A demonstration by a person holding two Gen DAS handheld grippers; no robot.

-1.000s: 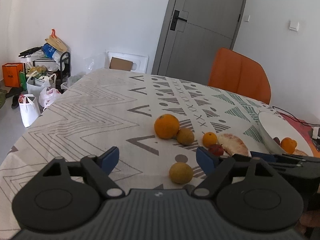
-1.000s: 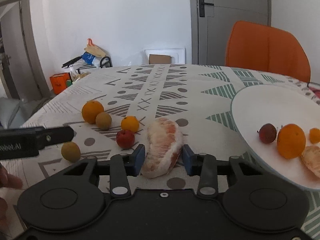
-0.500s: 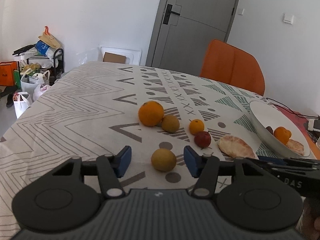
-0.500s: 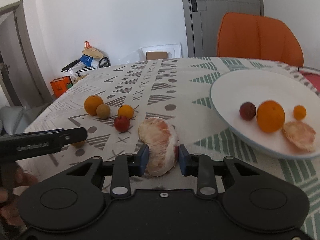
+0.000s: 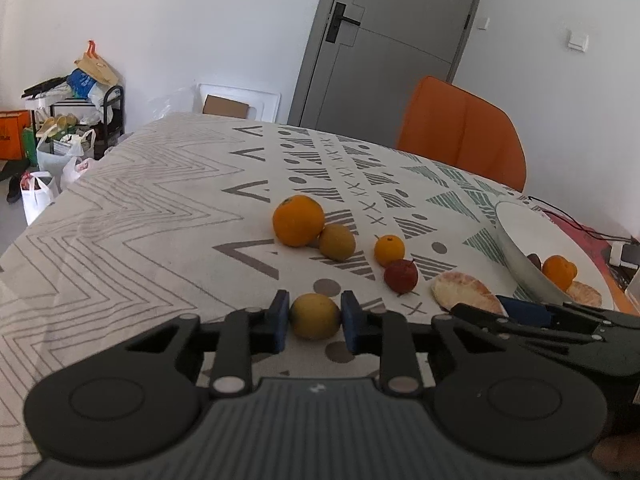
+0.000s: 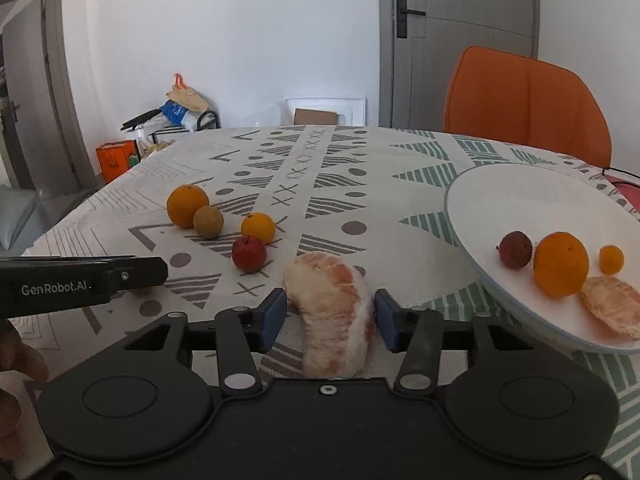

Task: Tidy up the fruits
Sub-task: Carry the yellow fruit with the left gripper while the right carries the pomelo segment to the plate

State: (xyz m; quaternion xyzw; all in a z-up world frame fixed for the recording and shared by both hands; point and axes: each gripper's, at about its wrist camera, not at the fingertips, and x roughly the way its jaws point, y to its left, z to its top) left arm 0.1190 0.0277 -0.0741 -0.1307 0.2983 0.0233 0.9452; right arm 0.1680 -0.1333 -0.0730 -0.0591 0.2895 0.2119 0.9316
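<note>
Right now a yellow-brown round fruit [image 5: 315,316] is sitting on the patterned desk [image 5: 160,208] between the blue pads of the left claw [image 5: 313,322], which are pressing against both of its sides, so that claw is clamped on it. Just beside it to the right, a peeled pomelo segment [image 6: 334,312] is lying on the cloth between the fingers of the right claw [image 6: 330,314]; those fingers are standing spread, with a gap showing on the left side of the segment, so nothing is gripped there. Further out on the desk a red fruit [image 6: 249,254] is resting near a small orange [image 6: 258,227], and beyond them a brown fruit [image 6: 208,221] is touching a large orange [image 6: 187,205]. Off to the right a white plate [image 6: 520,200] is holding a dark red fruit [image 6: 516,249], an orange [image 6: 561,269], a tiny orange one [image 6: 611,259] and another peeled segment [image 6: 612,306]. Behind the desk an orange chair [image 6: 524,100] is standing in front of a grey door [image 6: 460,40].
</note>
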